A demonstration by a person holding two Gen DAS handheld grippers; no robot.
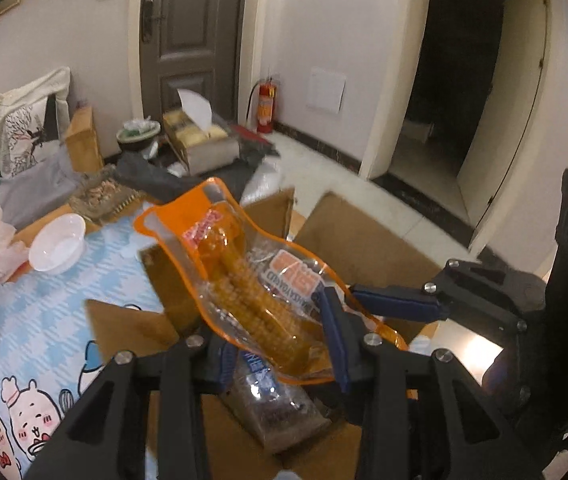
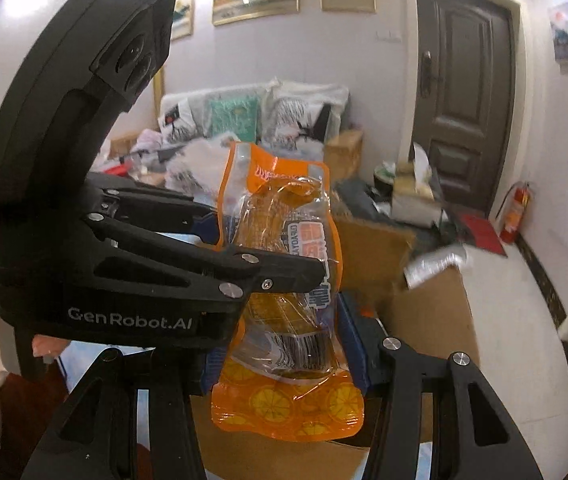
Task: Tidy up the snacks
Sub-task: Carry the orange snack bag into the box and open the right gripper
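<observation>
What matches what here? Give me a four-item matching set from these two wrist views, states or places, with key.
Things:
1. orange corn packet
2. white bowl
3. fire extinguisher
4. cardboard box

Places or states:
A. standing on the floor against the wall
B. flaps open, below the grippers
C. sitting on the blue patterned cloth
D. clamped by both the left gripper and the right gripper

Pairs: 1-D, 2-C, 3-A, 4-B
</observation>
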